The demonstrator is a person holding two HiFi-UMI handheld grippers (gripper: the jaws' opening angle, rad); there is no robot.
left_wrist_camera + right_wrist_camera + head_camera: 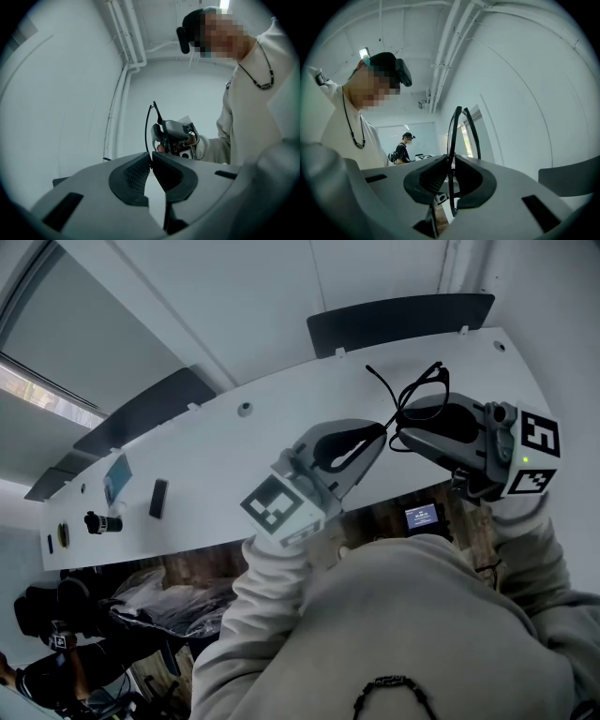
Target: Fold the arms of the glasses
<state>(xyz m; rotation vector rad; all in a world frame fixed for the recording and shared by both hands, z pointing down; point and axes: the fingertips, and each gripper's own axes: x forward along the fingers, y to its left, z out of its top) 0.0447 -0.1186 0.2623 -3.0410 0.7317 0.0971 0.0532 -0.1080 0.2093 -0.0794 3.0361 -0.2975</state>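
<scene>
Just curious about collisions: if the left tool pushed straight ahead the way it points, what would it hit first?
Probably the right tool, facing it close ahead and gripping the same glasses the left tool pinches; depth is unclear.

Glasses half covered
The glasses are partly hidden where the left gripper and right gripper pinch them; 3 small items on the table (far left end) are too small to identify.
</scene>
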